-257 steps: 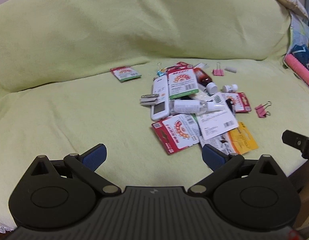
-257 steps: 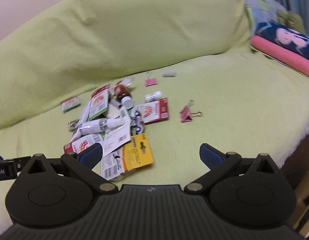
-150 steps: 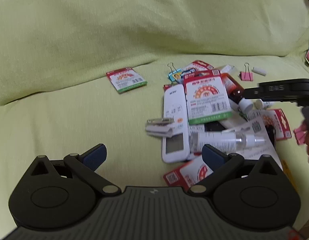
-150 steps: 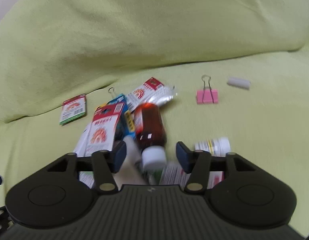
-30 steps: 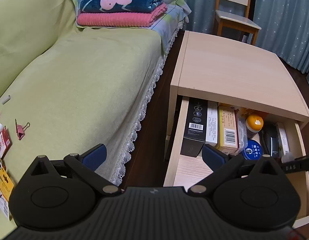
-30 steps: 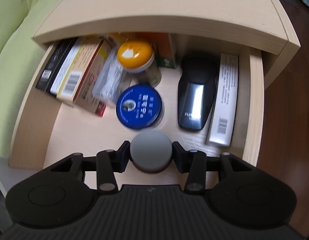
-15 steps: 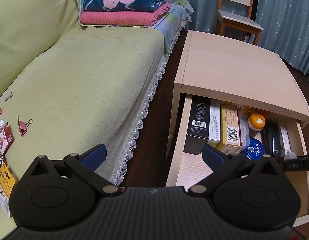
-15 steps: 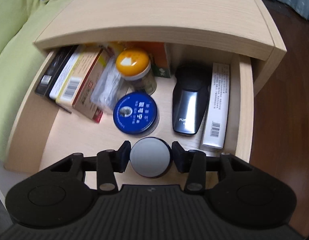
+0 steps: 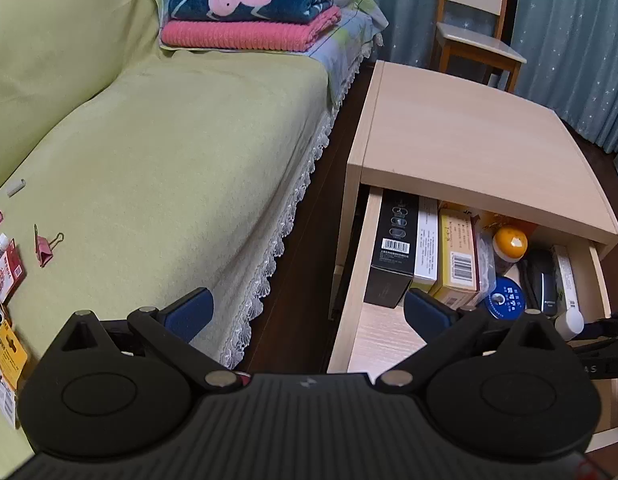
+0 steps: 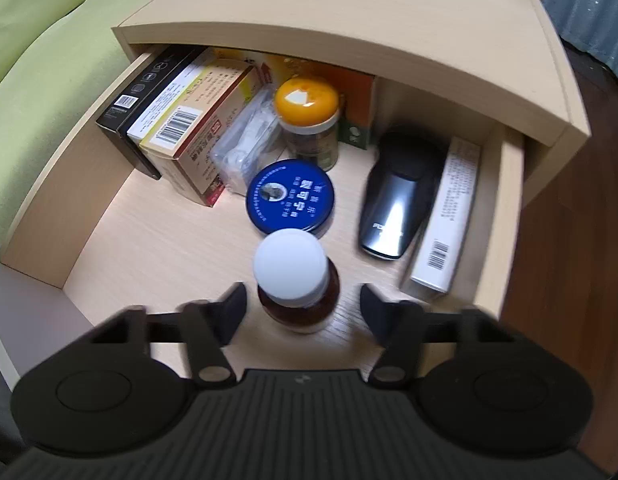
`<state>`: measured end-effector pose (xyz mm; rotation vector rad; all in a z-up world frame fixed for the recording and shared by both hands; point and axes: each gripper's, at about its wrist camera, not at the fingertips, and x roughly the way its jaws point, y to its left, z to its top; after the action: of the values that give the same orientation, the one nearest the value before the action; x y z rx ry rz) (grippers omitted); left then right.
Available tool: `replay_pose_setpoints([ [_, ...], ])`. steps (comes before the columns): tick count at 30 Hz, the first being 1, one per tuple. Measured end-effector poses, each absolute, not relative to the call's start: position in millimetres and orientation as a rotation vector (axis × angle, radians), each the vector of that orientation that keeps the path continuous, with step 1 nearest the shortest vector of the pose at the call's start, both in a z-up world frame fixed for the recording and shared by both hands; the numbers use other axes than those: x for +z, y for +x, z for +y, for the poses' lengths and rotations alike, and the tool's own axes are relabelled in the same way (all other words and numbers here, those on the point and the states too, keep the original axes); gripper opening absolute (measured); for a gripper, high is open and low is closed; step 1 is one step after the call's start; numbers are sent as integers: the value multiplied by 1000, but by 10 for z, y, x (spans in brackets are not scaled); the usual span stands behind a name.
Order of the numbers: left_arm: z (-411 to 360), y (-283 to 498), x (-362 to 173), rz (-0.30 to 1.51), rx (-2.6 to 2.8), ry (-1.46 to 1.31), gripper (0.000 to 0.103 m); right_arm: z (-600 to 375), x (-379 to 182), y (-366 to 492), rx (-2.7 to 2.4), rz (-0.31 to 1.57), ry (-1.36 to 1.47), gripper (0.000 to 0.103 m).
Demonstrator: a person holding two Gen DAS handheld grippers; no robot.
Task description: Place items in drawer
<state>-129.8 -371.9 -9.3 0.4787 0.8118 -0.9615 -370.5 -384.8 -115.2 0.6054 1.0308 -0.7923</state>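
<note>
Two tools open, bottle standing in drawer

Right tool [image 10: 301,306]: jaws spread wide, holding nothing. Brown bottle [image 10: 297,280] with white cap stands upright on the drawer [image 10: 57,196] floor between the two fingers, visible gap on each side, no contact. Bottle sits in the front part of the drawer, just in front of the blue round tin [image 10: 289,197].

Drawer contents behind it:
- orange-lidded jar [image 10: 307,120], upright, behind the tin
- clear plastic packet [image 10: 245,148], left of the jar
- three boxes on edge along the left wall: black box [image 10: 143,96], white box [image 10: 165,106], yellow-and-tan box [image 10: 197,128]
- black device [image 10: 397,196], right of the tin
- long white box [image 10: 449,220] along the right wall, just beside the device

Drawer is pulled out from under a light wood counter [image 9: 461,136].

Left tool [image 9: 307,308]: jaws wide apart, empty, held above the gap between sofa and drawer. From its view the bottle's white cap [image 9: 569,320] shows at the drawer's right front, with the right tool's black body next to it.

Sofa [image 9: 169,152] with green cover: pink binder clip [image 9: 45,246], a red-and-white packet [image 9: 5,274] and a yellow card [image 9: 9,354] at the left edge; other items there are cut off. Folded pink and navy blankets [image 9: 249,12] at the far end. Wooden chair [image 9: 477,36] behind the counter.
</note>
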Motion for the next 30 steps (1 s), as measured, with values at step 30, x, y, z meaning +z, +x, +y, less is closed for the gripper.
replay_pose_setpoints([
  [30,-3627,-1292,-93,808,-943,491,102,-4292,-1100,-3624,-845,1015,628,36],
])
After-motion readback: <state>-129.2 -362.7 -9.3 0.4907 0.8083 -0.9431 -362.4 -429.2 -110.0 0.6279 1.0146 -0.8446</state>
